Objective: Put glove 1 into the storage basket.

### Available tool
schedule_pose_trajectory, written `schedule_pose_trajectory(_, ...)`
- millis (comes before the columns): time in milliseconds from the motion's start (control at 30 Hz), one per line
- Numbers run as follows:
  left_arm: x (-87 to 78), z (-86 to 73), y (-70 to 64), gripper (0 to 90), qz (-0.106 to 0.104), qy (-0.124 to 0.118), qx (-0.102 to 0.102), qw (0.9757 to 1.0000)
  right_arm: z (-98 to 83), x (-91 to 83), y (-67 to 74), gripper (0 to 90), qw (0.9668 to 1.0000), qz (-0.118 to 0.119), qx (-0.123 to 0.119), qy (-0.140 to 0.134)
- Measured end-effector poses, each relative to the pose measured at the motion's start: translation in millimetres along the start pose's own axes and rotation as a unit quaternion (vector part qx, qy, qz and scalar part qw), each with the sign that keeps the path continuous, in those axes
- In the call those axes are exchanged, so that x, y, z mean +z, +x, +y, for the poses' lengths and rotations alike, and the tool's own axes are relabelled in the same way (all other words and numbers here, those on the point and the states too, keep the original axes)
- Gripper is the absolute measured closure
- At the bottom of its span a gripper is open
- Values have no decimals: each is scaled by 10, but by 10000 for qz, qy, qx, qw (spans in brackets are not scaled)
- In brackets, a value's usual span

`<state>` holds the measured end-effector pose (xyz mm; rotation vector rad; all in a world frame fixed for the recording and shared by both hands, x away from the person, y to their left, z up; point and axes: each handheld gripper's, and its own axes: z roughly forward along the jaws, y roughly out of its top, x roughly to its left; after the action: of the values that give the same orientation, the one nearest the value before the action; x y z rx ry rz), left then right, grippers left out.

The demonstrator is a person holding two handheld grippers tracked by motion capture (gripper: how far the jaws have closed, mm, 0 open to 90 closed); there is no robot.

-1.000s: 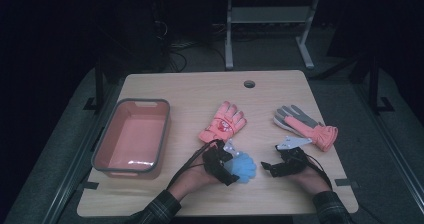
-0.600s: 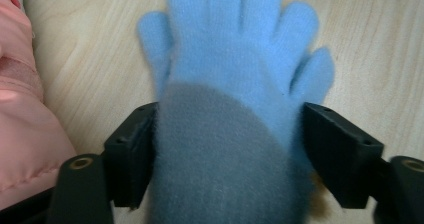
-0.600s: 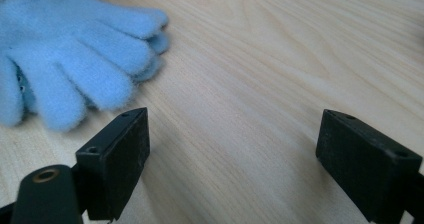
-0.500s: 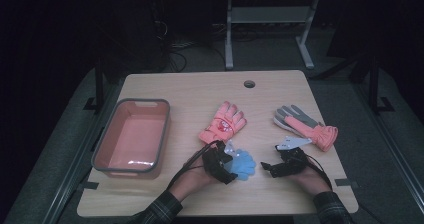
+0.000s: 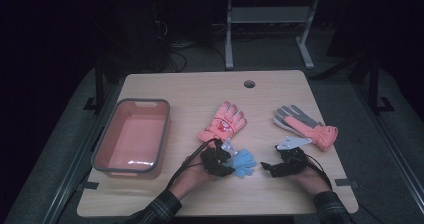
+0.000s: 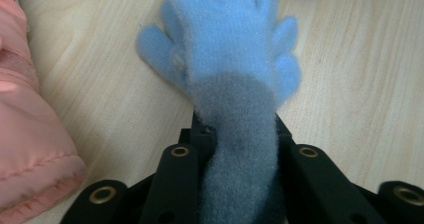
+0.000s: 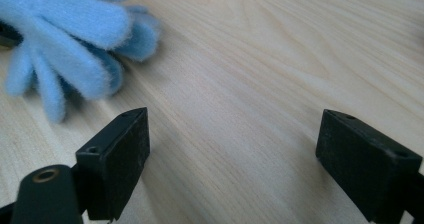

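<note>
Now left hand-held gripper (image 6: 235, 149), jaws just closing, pinches the blue glove (image 6: 225, 49) by its cuff (fingers splayed on the tabletop (image 5: 200, 89)), apparently for lifting; right hand-held gripper (image 7: 235, 159) waits open nearby.

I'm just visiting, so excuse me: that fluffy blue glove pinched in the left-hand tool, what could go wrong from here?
The left gripper, whose jaws have just been closing, pinches only the blue glove at its cuff, so the soft knit might slip out when lifted. The pink glove lies right beside it and could get dragged along. The right gripper is open on bare table, so it gives no backup if the glove drops.
</note>
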<state>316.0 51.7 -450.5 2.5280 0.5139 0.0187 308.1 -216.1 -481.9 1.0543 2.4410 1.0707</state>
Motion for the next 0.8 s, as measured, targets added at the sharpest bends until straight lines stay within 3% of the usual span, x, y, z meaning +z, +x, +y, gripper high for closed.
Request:
schedule_pose_trajectory(67,-1,-4,10,758,-36,-13,-33,10000,0,0,0,137,10000,-2,-1,-2)
schedule_pose_trajectory(133,-6,-15,44,763,-173,-92,-212,9996,0,0,-1,138,10000,-2,0,-2)
schedule_pose_trajectory(433,-132,-13,97,774,-477,-349,-473,9971,1,0,-1,137,10000,-1,-1,-1)
schedule_pose_trajectory(800,-431,20,152,774,-443,-632,-599,9952,1,1,0,137,10000,-1,-2,-3)
